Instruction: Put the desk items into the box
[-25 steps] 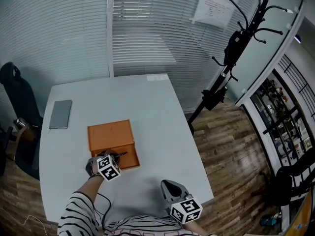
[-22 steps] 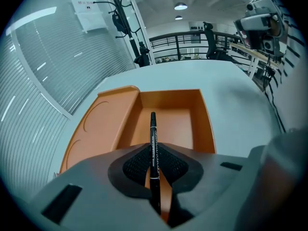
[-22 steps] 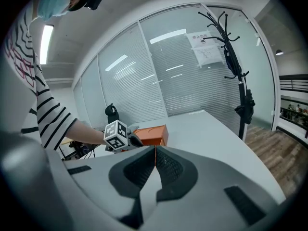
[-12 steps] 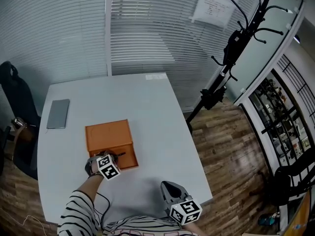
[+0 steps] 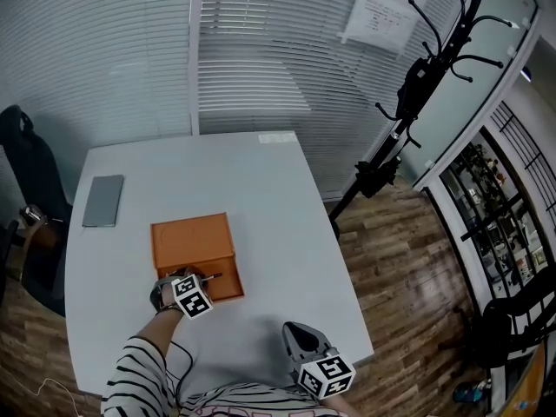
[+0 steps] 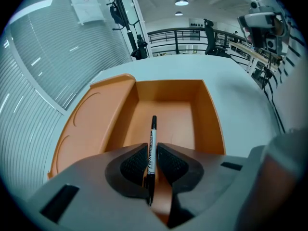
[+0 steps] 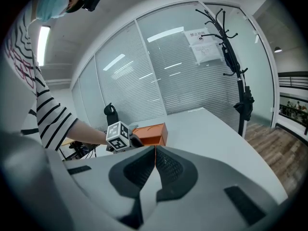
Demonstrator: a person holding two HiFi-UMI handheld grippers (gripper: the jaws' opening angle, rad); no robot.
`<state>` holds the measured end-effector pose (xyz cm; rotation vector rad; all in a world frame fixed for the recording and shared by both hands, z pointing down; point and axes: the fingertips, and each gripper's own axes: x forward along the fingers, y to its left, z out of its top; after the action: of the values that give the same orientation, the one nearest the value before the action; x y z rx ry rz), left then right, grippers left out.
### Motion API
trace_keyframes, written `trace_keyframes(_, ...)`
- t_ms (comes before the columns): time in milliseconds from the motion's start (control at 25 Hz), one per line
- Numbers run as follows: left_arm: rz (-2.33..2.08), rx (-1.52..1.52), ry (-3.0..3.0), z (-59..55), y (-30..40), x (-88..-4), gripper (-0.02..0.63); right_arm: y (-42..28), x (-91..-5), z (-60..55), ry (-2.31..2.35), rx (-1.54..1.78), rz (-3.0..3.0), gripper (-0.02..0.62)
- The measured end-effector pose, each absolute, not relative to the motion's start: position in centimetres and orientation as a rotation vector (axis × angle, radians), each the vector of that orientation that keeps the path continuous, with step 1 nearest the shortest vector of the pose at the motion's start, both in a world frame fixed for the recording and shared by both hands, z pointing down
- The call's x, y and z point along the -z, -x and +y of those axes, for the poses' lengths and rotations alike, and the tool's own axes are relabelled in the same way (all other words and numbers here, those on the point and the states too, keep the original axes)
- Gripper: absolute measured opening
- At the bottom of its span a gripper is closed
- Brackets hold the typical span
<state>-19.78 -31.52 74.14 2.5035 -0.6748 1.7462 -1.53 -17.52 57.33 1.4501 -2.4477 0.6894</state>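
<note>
In the lower left of the head view, the left gripper [image 5: 206,281] is hovering at the near edge of the orange rectangular open box [image 5: 193,238], which is sitting on the white table [image 5: 269,198], left of the table's middle. In the left gripper view, its two dark ribbed pads [image 6: 134,162] are pinching a slim black-and-white pen [image 6: 152,146] at mid-frame. The pen is running straight along the jaws, and its black tip is pointing up the frame over the box's open compartment. The box's lid is lying open at the left of that compartment.

At the bottom centre of the head view, the right gripper [image 5: 294,333] is hanging over the table's near edge, well apart from the box. In the right gripper view, its jaws are pressing together with nothing between them.

A flat grey rectangular slab [image 5: 102,201] is lying near the table's left edge. A black coat stand [image 5: 415,85] is standing at the upper right of the head view, beyond the table.
</note>
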Motion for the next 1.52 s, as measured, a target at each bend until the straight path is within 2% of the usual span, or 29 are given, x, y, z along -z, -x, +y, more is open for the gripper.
trace_keyframes(600,-0.708,-1.743,-2.525,-31.7,19.8,-73.6,0.063,1.4,-57.2,-17.5,-1.46,-0.687,-2.446,0.026)
trace_keyframes(1320,-1.019,-1.551,-2.644,-31.0,20.6,-66.7,0.063,2.5,-55.7,-17.2,-1.343,-0.631,-2.533,0.025)
trace_keyframes(1520,-1.136,-1.469,-2.658,-30.3,21.1,-64.4,0.041,2.7,-55.5,-17.1,-1.3,-0.617,-2.567,0.026)
